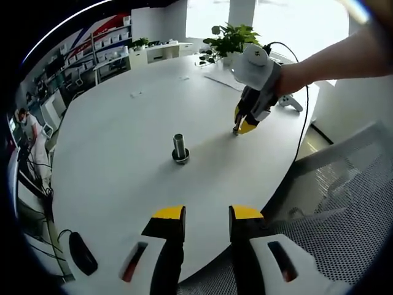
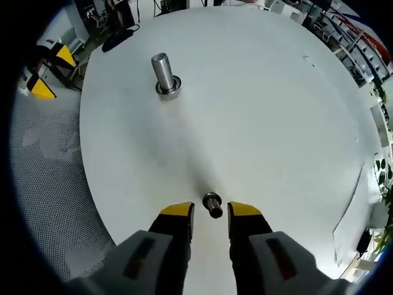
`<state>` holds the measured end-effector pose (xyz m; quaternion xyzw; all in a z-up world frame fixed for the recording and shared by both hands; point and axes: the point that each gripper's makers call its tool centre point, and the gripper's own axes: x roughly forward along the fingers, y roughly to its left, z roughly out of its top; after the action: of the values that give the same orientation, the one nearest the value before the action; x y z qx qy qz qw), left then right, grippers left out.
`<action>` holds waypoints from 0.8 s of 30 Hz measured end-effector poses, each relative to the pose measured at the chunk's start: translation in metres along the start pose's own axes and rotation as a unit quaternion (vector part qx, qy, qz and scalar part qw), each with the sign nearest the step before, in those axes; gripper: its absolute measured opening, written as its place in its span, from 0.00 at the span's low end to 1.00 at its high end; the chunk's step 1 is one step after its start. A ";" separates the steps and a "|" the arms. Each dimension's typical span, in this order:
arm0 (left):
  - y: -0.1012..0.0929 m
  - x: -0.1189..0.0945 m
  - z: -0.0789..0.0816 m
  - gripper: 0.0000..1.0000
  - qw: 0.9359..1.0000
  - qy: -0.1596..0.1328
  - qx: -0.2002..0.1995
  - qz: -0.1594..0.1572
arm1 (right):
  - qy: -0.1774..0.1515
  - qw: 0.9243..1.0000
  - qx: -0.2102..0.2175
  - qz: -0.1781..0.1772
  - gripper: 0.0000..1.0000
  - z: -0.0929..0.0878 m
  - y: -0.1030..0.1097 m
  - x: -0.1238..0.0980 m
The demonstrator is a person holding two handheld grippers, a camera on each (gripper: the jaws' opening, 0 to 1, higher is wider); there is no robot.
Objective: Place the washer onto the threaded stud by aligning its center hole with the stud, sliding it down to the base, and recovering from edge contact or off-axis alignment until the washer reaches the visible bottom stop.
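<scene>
Standing upright near the middle of the round white tabletop [image 1: 123, 153], the grey threaded metal stud [image 1: 179, 146] rises from a wider base ring. In the left gripper view the left hand-held gripper [image 1: 207, 216] hangs over the tabletop's near edge with its yellow-tipped jaws apart and nothing between them, the stud well ahead. Farther right, the right hand-held gripper [image 1: 240, 125] points down at the tabletop near its far right edge. In the right gripper view the stud [image 2: 164, 73] stands well ahead, and the right hand-held gripper [image 2: 210, 215] has parted jaws flanking a small shiny metal washer piece [image 2: 212, 203], which looks to rest on the tabletop [image 2: 264, 110]; whether the jaws touch it is unclear.
</scene>
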<state>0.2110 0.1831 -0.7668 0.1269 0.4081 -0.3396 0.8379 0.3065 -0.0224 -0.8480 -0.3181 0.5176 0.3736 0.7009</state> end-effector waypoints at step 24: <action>-0.009 -0.002 0.015 0.27 0.999 -0.030 0.011 -0.011 | -0.282 0.942 0.157 -0.089 0.27 0.032 0.013 -0.138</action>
<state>0.2126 0.1703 -0.7551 0.1211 0.3805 -0.3564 0.8447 0.2854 -0.0157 -0.7070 -0.1306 0.3203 0.2979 0.8897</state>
